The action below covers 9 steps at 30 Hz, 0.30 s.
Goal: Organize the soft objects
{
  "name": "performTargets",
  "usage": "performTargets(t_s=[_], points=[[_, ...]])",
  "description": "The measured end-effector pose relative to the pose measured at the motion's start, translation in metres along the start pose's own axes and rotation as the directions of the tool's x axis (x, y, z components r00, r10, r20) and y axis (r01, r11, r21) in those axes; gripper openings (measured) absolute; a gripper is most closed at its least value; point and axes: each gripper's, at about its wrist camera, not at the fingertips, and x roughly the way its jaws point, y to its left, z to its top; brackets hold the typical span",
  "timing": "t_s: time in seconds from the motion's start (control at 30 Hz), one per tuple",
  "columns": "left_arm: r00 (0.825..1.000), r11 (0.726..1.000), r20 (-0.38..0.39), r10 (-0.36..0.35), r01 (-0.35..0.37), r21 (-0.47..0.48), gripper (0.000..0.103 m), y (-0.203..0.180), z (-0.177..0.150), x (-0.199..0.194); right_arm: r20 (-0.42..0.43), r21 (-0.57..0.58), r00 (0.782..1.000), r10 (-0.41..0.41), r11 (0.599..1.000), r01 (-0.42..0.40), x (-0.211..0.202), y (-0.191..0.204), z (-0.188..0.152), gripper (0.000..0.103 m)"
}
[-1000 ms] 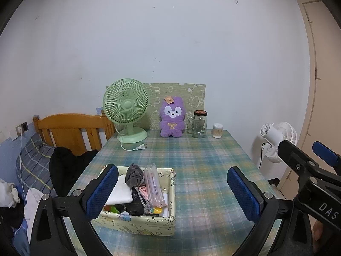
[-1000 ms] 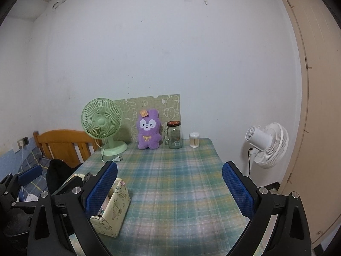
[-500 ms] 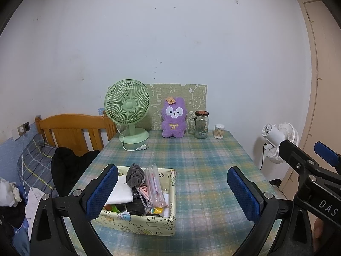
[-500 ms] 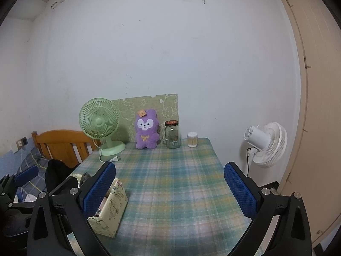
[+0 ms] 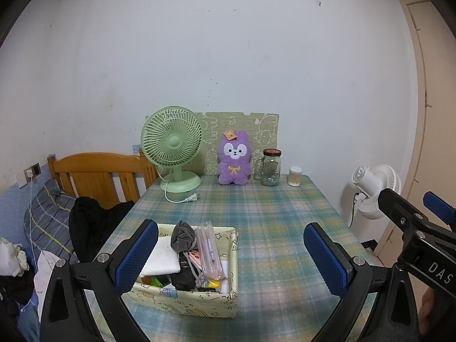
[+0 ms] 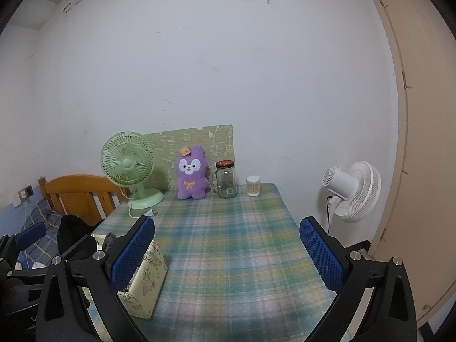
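Note:
A purple plush toy (image 5: 234, 159) stands upright at the far edge of the plaid table, against a green board; it also shows in the right wrist view (image 6: 191, 177). A pale yellow fabric box (image 5: 225, 299) sits near the front left and holds a white cloth (image 5: 162, 258), a grey pouch (image 5: 183, 235) and pens. My left gripper (image 5: 232, 258) is open and empty, just behind the box. My right gripper (image 6: 225, 252) is open and empty over the table, right of the box (image 6: 148, 280).
A green desk fan (image 5: 172, 151) with a loose plug, a glass jar (image 5: 270, 168) and a cotton-swab tub (image 5: 295, 175) line the far edge. A white fan (image 6: 353, 191) stands right of the table. A wooden bed frame (image 5: 97, 173) with dark clothes is at the left.
Both grippers have drawn back and risen slightly, so the table scene looks a little farther away. Nothing on the table has moved.

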Motion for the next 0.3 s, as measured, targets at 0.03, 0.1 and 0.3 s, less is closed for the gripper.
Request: performTargets(t_s=[0.03, 0.1, 0.3], points=[[1.0, 1.0, -0.003, -0.002, 0.002, 0.0, 0.103, 0.0007, 0.0006, 0.0007, -0.002, 0.0, 1.0, -0.002, 1.0, 0.002, 0.0007, -0.0001, 0.0003, 0.103], [1.0, 1.0, -0.009, -0.005, 0.005, -0.001, 0.103, 0.002, 0.0016, 0.0026, -0.005, 0.001, 1.0, -0.006, 1.0, 0.006, 0.0021, 0.0001, -0.0001, 0.103], [1.0, 1.0, -0.018, -0.007, 0.007, 0.006, 0.103, 0.0036, 0.002, 0.0071, -0.014, 0.006, 1.0, -0.011, 1.0, 0.011, 0.0044, 0.0001, -0.0037, 0.103]])
